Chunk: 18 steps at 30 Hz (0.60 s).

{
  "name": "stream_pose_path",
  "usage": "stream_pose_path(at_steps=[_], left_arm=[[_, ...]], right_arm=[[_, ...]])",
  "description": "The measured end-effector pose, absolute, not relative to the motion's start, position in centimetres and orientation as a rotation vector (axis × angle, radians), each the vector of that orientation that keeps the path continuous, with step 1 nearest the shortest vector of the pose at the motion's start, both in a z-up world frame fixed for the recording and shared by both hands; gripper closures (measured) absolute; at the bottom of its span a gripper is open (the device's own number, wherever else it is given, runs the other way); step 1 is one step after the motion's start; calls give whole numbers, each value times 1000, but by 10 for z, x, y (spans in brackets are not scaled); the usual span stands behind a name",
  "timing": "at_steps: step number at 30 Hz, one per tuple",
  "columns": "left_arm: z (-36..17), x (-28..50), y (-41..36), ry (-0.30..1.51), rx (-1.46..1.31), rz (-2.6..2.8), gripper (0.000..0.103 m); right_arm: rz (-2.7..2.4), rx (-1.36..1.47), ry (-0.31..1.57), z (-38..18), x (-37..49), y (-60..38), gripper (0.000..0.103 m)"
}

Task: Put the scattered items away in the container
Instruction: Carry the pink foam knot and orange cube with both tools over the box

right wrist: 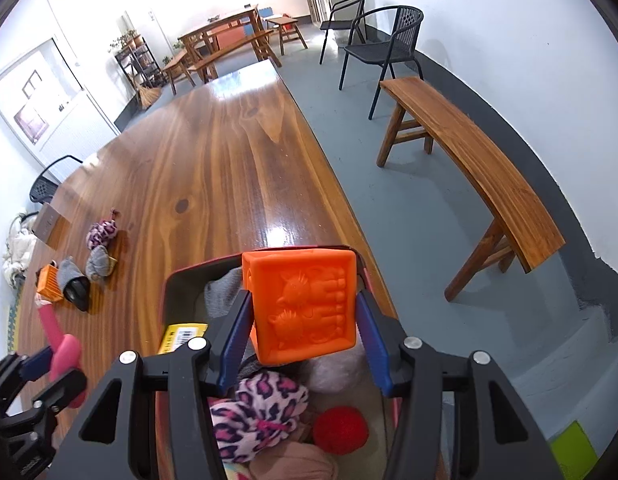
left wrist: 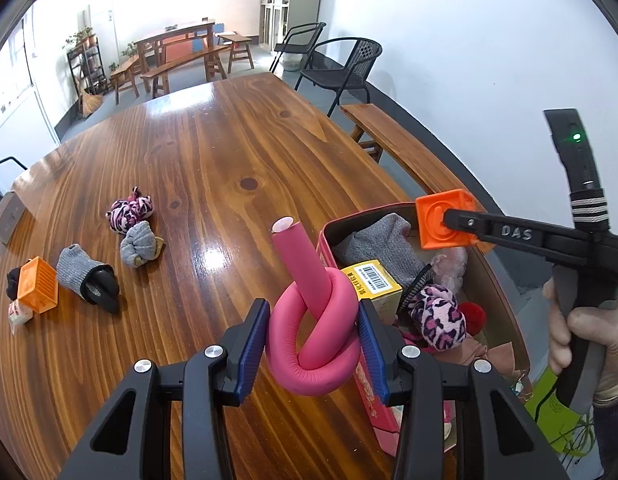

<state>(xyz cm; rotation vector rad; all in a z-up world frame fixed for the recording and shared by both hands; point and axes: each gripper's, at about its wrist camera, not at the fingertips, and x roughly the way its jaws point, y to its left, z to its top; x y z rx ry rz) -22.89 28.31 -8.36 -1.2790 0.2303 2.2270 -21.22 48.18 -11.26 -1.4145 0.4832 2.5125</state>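
Currently, left gripper (left wrist: 313, 344) clamps the knotted pink foam roller (left wrist: 315, 320) just beside the red container (left wrist: 373, 396); right gripper (right wrist: 305, 332) clamps the orange cube (right wrist: 305, 304) above that container.

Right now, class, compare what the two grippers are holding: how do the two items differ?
The left gripper clamps a pink foam tube tied in a knot; the right gripper clamps an orange embossed cube. The tube is beside the red container, the cube above it. Both are held clear of the table.
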Motion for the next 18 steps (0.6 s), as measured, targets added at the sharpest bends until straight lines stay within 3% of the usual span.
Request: stream_pose_path(at_steps=[8,18], left_arm=[[-82,-223,300,253,-1282,2215,57],[-81,-208,333,290,-1244,2145,57]], right_arm=[[2516,-1501,502,-129,-214,489,43],[2524,-1407,604,-108,-189,516,41]])
